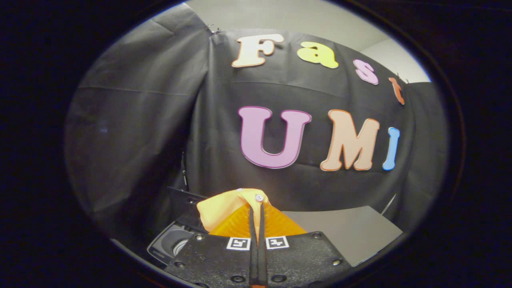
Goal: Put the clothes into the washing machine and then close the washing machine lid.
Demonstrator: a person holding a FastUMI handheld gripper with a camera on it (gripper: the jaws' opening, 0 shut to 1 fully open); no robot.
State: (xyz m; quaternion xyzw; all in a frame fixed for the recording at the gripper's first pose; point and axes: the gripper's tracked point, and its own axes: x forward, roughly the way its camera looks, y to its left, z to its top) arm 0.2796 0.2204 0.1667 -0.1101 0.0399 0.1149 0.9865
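Note:
My gripper [256,208] is shut on a yellow-orange garment [224,210], which has a small white button near the fingertips. The cloth bunches up over the fingers and hangs to their left, held up in the air. Below and to the left of the fingers sits the washing machine [170,242], dark, with part of its round opening showing. Its raised lid [184,202] stands behind the opening, partly hidden by the cloth.
A grey tabletop [352,232] stretches to the right beyond the fingers, with its edge near the right. The black cloth wall of the booth stands close behind the machine and the table.

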